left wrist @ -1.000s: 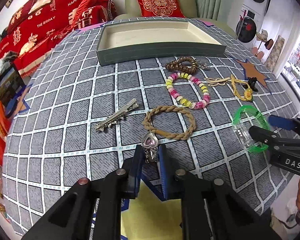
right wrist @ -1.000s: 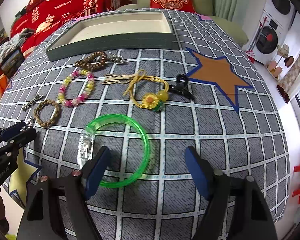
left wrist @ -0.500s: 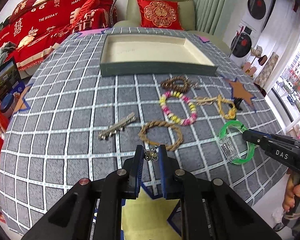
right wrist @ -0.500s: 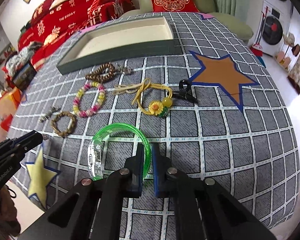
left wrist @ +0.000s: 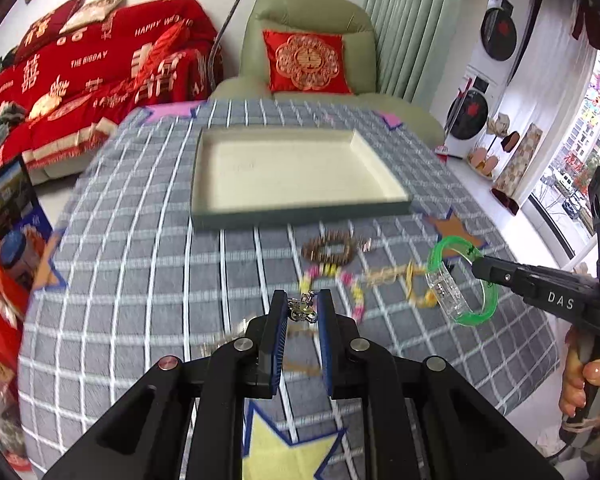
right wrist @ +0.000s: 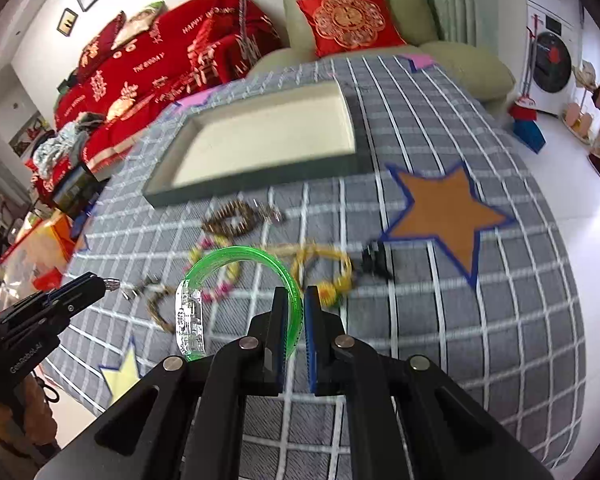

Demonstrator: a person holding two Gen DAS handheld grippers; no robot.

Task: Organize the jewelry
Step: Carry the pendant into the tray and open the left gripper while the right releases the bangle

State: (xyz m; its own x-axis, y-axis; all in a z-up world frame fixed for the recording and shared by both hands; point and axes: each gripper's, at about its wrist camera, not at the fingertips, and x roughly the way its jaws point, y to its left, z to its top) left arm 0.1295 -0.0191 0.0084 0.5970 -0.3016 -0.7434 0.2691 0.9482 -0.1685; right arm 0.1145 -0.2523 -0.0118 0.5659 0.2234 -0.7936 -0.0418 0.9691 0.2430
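Observation:
My left gripper (left wrist: 302, 307) is shut on a small silver pendant (left wrist: 301, 309), held in the air above the checked tablecloth. My right gripper (right wrist: 296, 307) is shut on the rim of a green translucent bangle (right wrist: 236, 258), which hangs lifted off the table; the bangle (left wrist: 458, 282) and the right gripper (left wrist: 478, 267) also show at the right of the left wrist view. Beyond both stands an empty grey tray (left wrist: 300, 210) with a cream floor, also seen as the tray (right wrist: 260, 178). Left gripper (right wrist: 110, 283) shows at the left of the right wrist view.
On the cloth lie a brown bead bracelet (right wrist: 230, 220), a pink and yellow bead bracelet (left wrist: 356, 296), a yellow cord with a flower (right wrist: 326, 272), a braided rope ring (right wrist: 156, 304) and a black clip (right wrist: 374, 260). A green armchair (left wrist: 312, 32) stands behind the table.
Right gripper closed on the green bangle and lifted it off the cloth. Left gripper rose with the pendant. Both views now look from higher up toward the tray.

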